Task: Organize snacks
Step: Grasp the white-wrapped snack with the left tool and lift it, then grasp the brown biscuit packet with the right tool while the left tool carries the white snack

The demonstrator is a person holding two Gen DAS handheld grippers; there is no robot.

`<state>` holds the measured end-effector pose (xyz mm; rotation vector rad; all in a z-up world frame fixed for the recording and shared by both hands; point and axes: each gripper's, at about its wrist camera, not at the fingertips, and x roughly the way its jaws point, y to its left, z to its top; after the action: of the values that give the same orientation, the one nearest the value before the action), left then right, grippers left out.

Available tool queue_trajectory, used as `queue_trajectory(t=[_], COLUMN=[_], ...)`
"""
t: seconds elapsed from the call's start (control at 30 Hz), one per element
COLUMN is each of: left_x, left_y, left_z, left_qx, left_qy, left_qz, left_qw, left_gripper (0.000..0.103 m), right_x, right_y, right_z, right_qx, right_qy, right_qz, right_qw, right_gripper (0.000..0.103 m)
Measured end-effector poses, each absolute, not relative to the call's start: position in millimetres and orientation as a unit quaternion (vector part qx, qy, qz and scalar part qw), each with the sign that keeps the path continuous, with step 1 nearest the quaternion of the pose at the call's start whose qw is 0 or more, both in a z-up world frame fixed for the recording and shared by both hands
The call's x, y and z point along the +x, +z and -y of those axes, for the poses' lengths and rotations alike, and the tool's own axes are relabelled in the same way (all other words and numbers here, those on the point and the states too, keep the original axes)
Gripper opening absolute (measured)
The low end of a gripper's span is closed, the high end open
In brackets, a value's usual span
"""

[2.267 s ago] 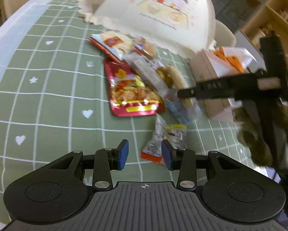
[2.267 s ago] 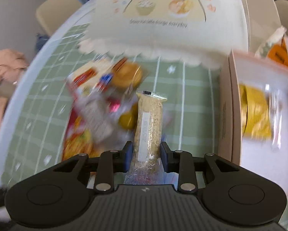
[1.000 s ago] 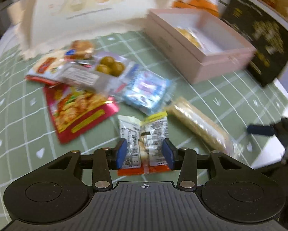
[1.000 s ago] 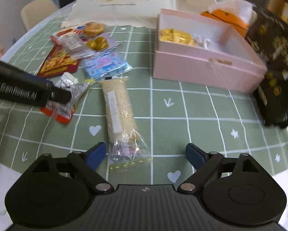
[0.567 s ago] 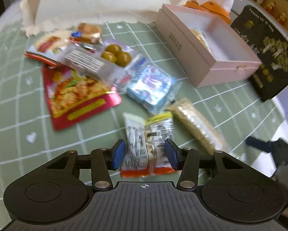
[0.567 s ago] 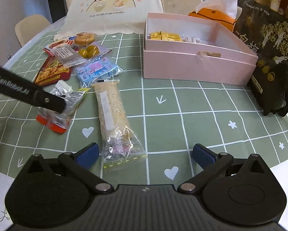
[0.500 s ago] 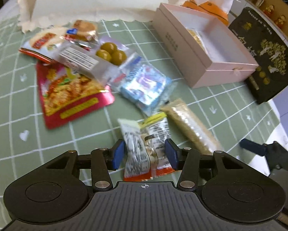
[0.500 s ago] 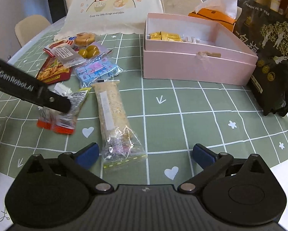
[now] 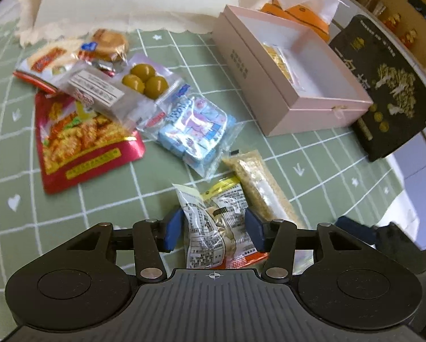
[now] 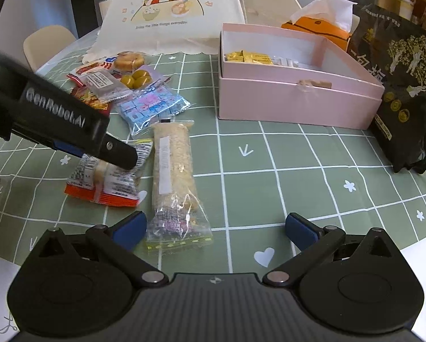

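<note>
Now your left gripper (image 9: 213, 229) fingers straddle the crinkly orange-edged twin snack packets (image 9: 217, 225), unclenched; close, then carry to the open pink cardboard box (image 9: 272, 91).

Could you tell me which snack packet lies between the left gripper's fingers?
The orange-bottomed packet pair, beside the long rice bar; every other snack lies further from the left gripper.

Light: we see soft, even daylight, bright on the desk (image 10: 270, 171).
Glare: sheen on the red snack pouch (image 9: 85, 139).
Distortion: fisheye bends edges.
Blur: slight smear at left view's right edge.
</note>
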<state>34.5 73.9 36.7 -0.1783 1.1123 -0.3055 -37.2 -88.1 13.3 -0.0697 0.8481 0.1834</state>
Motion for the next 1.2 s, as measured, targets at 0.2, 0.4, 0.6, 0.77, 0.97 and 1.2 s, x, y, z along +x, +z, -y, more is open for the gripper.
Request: queue_trajectory(t=[0.2, 0.4, 0.6, 0.77, 0.97, 1.2], left_x=[43, 45, 43, 42, 29, -1], left_y=[37, 35, 34, 33, 37, 36], left_z=[-47, -22, -14, -15, -55, -143], left_qx=[-0.028, 0.033, 0.067, 0.07, 0.018, -0.069], left_qy=[-0.148, -0.135, -0.132, -0.133, -0.132, -0.044], left_qz=[-0.527, -0.523, -0.514, -0.508, -0.506, -0.525], left_qw=[0.836, 0.841, 0.845, 0.848, 0.852, 0.847], left_gripper=[0.057, 0.058, 0.059, 0.056, 0.023, 0.022], right_x=[-41, -45, -46, -48, -43, -13], right_y=[13, 11, 10, 9, 14, 61], right_z=[86, 86, 86, 86, 87, 73], right_qx=[-0.035, -0.038, -0.038, -0.039, -0.066, -0.093], right_qy=[0.092, 0.099, 0.1, 0.1, 0.154, 0.183], right_qz=[-0.406, -0.402, -0.397, -0.395, -0.422, -0.403], right_qw=[0.908, 0.91, 0.911, 0.913, 0.891, 0.892], right_gripper=[0.103, 0.103, 0.103, 0.103, 0.103, 0.097])
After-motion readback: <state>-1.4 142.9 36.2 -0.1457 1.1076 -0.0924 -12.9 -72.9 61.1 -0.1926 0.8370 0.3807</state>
